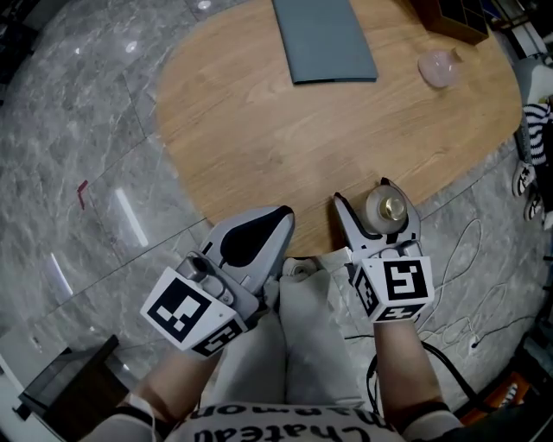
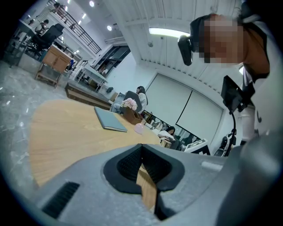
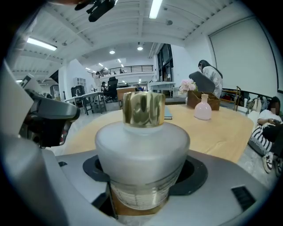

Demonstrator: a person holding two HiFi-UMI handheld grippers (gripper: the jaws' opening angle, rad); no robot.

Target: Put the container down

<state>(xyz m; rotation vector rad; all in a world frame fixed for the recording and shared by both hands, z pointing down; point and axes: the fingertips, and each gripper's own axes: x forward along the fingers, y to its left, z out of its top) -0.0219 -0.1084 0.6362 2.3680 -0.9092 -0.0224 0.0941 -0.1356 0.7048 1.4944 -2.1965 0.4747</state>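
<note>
A frosted glass container [image 1: 386, 210] with a gold cap stands upright at the near edge of the round wooden table [image 1: 259, 129]. My right gripper [image 1: 378, 211] is shut on its body; in the right gripper view the container [image 3: 143, 154] fills the middle between the jaws, its clear base low in the frame. My left gripper [image 1: 275, 226] is shut with nothing in it, held just off the table's near edge to the left of the right one. In the left gripper view its pads [image 2: 132, 165] meet over the tabletop.
A grey notebook [image 1: 322, 39] lies at the table's far side. A pink bottle [image 1: 439, 67] and a dark wooden box [image 1: 454, 17] sit at the far right. Cables [image 1: 467, 285] trail over the marble floor by my right side. A person's striped legs [image 1: 536, 138] show at the right edge.
</note>
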